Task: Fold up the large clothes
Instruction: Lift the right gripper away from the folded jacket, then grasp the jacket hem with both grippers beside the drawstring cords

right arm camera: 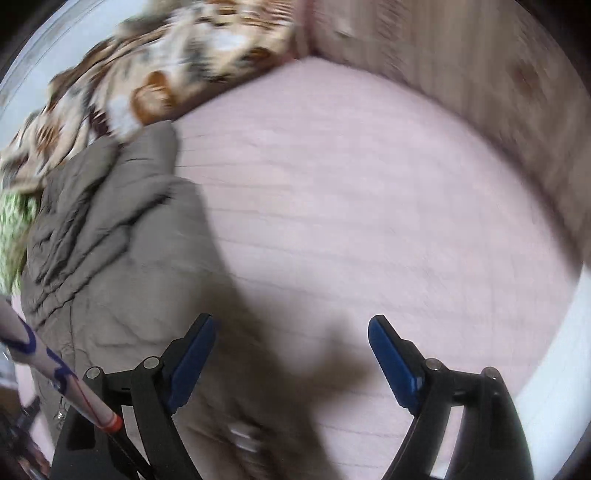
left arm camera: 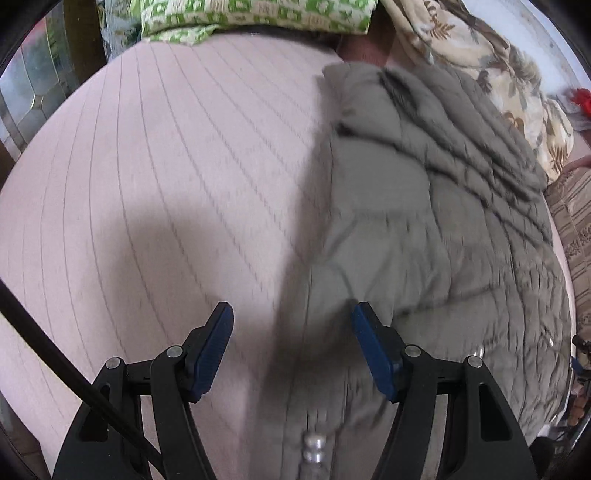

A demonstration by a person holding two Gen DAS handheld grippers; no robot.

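Soft daylight, strong fisheye bending with dark corners, motion blur, dim shadows across the pink bedsheet (left arm camera: 155, 192).

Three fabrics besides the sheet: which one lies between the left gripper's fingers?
The grey quilted jacket. Its edge runs under the open left gripper; the green-patterned cloth and leaf-print blanket lie far beyond.

My left gripper (left arm camera: 291, 314) hung with its jaws spread wide — nothing between the blue pads (left arm camera: 371, 350). My right gripper (right arm camera: 291, 326) matched it, jaws wide apart and empty — both angled downward.
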